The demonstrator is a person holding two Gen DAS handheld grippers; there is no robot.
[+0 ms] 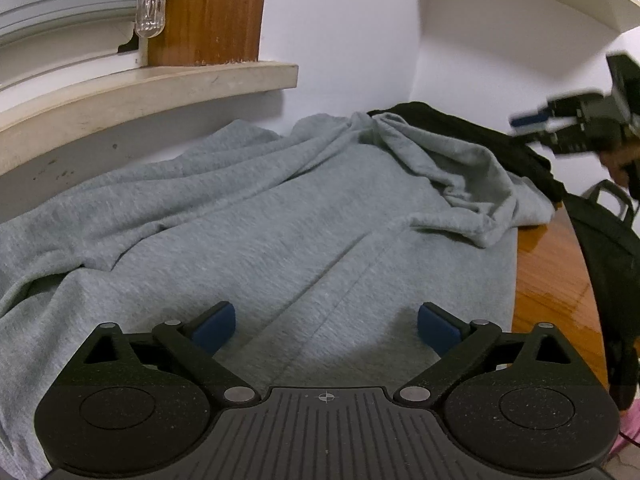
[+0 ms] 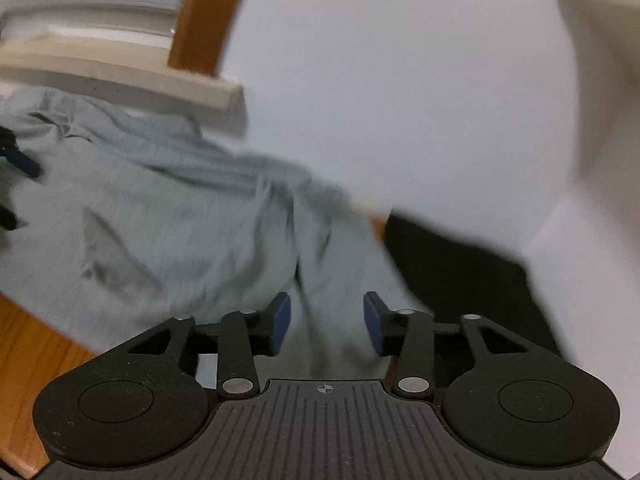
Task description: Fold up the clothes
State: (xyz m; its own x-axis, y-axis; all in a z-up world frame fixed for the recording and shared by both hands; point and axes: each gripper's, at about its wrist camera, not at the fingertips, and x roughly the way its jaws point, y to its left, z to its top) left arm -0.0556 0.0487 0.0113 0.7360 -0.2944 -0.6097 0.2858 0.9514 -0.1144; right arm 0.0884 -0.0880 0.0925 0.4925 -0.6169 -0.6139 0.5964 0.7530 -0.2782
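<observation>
We find the worktop [image 1: 548, 276], a wooden surface, mostly covered by the grey garment [image 1: 280, 232], which lies spread from the near edge towards the wall at twelve o'clock. Its body is fairly flat in the left wrist view, but one part lies bunched and doubled over at two o'clock, and loose ridges run off towards nine o'clock. A black garment [image 1: 480, 136] lies behind it at one o'clock, partly under the bunched grey cloth. A dark bag [image 1: 608, 264] stands off the worktop's edge at three o'clock.

The left claw [image 1: 326, 326] is released, its jaws spread wide just above the flat grey cloth and gripping nothing. The right claw [image 2: 326, 324] is also released; grey cloth shows between its blue pads [image 2: 280, 322] but we see no pad pressing on it. That view is blurred.

In our judgement the step in hand is laying the garment out before a fold. To do it well, we advise flattening the bunched part at two o'clock first, then taking matching edges in both claws and drawing the cloth taut.
</observation>
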